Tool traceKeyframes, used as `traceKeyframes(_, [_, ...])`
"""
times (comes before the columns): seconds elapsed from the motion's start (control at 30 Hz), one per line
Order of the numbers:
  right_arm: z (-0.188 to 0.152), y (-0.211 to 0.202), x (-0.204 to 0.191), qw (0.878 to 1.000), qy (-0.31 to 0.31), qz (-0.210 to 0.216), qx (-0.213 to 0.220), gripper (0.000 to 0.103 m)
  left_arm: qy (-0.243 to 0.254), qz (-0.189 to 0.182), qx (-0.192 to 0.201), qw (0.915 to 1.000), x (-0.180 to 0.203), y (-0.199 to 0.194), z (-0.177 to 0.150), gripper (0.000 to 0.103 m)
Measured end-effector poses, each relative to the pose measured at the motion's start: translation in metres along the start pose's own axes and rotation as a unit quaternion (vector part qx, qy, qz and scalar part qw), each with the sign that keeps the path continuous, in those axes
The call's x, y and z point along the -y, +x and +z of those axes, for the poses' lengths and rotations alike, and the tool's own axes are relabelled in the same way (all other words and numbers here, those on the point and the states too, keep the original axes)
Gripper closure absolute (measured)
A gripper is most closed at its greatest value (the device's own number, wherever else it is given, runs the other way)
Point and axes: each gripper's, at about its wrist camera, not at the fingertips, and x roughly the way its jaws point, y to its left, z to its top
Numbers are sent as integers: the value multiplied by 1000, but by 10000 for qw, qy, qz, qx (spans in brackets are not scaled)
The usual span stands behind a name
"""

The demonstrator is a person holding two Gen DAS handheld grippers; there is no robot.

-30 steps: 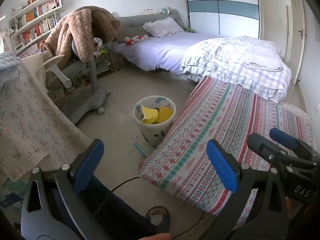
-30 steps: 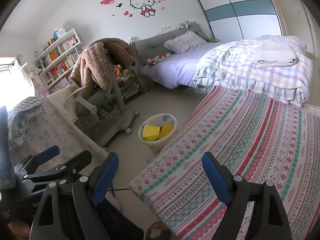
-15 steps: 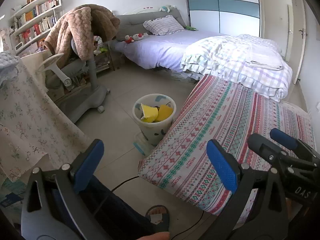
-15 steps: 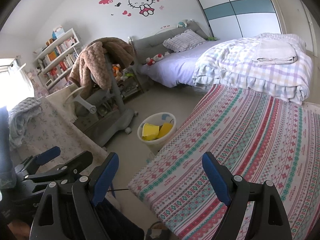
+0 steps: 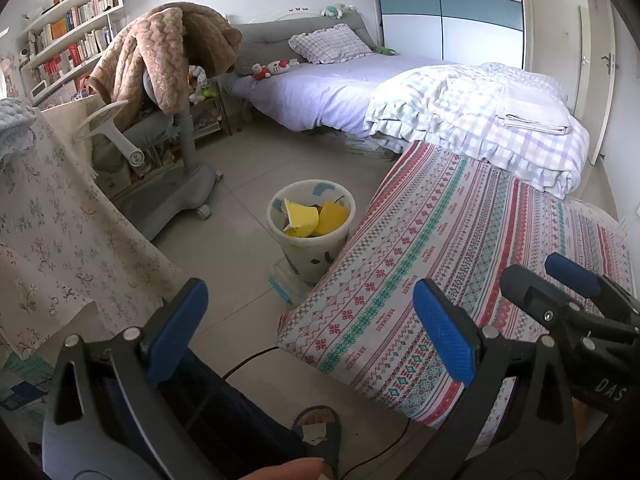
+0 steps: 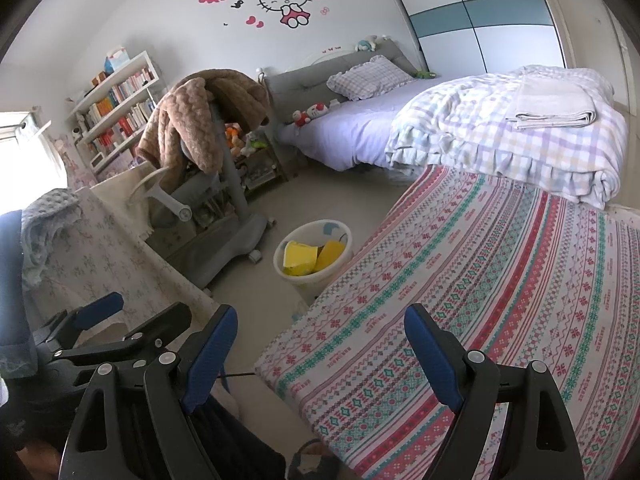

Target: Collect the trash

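we hold both tools spread, empty: left tool (image 5: 306,320), right tool (image 6: 320,344). crumpled yellow paper scraps (image 5: 302,222) in white plastic bin (image 5: 310,260) likely light, soft; pinch raised edge.

bin (image 5: 310,254): white
trash (image 5: 302,222): yellow
mat (image 5: 460,264): red and green stripes
blanket (image 6: 208,120): brown
pads (image 6: 208,364): blue

The bin (image 5: 311,236) stands on the floor between the chair (image 5: 168,148) and the mattress (image 5: 472,256)
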Motion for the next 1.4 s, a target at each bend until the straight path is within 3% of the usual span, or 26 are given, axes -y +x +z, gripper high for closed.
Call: traceKeyframes(1.4, [-2, 4, -2, 9999, -62, -72, -90, 16, -12, -148, -155, 9998, -8, 13, -6, 1])
